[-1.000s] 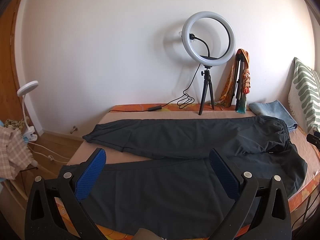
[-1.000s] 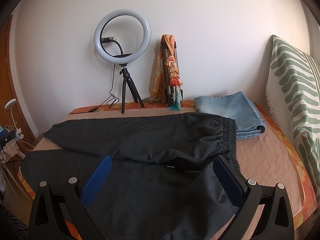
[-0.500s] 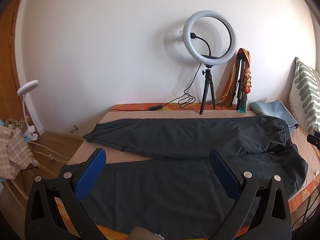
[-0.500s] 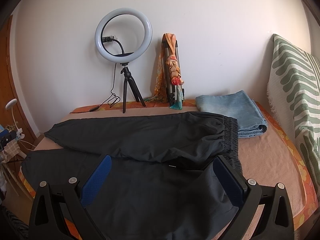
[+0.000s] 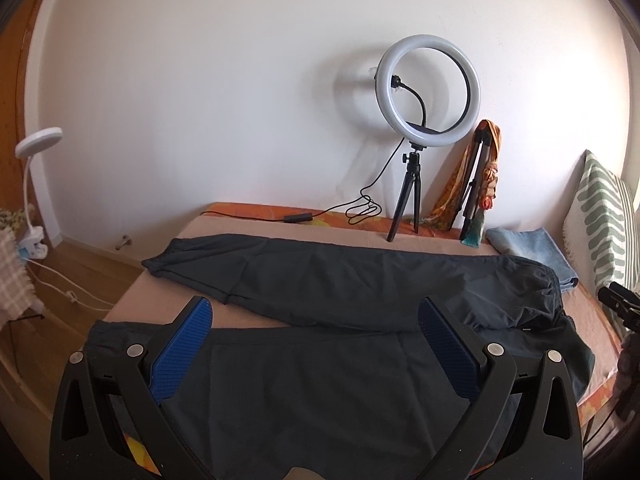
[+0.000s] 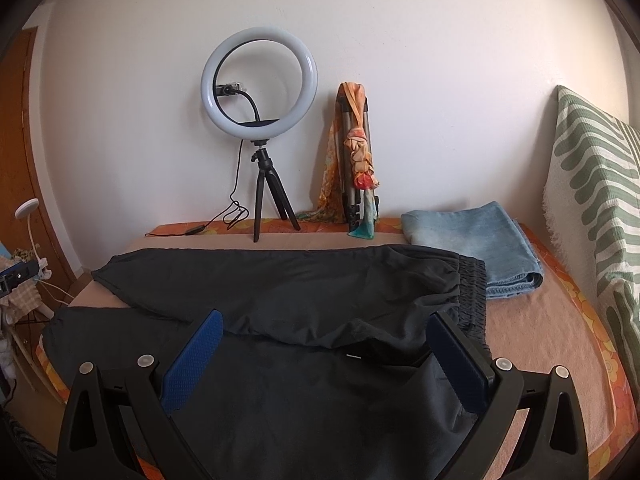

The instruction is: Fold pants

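**Dark pants spread on the bed, both grippers wide apart**

The dark grey fabric pants [image 5: 340, 320] lie flat across the bed [image 6: 532, 320], filling the lower centre. The left gripper [image 5: 316, 320] and right gripper [image 6: 326, 334] hover above them, jaws spread, holding nothing. Folded blue jeans [image 6: 472, 240] sit centre right.

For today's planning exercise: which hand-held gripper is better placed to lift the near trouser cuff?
Left. The left hand-held gripper hangs open over the dark grey fabric pants near the cuff end; the right hand-held gripper faces their waistband.
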`<state>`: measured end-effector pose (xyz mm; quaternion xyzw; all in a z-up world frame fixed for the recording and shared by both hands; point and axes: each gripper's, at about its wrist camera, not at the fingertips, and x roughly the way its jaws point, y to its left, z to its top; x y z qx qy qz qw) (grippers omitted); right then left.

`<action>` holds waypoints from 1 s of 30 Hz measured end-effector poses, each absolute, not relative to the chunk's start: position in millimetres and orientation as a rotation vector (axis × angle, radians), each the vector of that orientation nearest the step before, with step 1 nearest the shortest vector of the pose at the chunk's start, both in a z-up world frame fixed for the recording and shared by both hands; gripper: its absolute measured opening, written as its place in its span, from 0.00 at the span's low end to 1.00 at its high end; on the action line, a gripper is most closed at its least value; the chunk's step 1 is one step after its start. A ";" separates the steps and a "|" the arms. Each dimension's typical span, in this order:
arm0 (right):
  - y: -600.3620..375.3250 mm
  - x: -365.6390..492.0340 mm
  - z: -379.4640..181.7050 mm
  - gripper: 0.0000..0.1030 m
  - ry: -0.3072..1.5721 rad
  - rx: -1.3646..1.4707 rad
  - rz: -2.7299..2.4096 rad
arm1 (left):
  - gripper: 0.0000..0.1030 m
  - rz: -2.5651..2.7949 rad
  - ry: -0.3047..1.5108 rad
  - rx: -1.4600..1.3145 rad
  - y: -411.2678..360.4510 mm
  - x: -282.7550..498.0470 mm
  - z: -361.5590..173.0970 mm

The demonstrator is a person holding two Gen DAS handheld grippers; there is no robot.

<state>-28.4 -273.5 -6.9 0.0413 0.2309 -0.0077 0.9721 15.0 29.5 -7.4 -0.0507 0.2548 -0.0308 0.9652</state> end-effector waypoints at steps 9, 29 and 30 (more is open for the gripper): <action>-273.8 10.9 -2.6 0.98 0.485 0.101 0.059 | 0.99 0.014 0.541 -0.096 50.9 49.2 6.7; -262.4 193.3 -8.5 0.86 0.725 -0.058 0.286 | 0.96 0.165 0.759 -0.154 160.7 164.7 -16.7; -258.6 202.0 -10.8 0.86 0.733 -0.093 0.292 | 0.96 0.159 0.771 -0.155 159.6 172.6 -21.5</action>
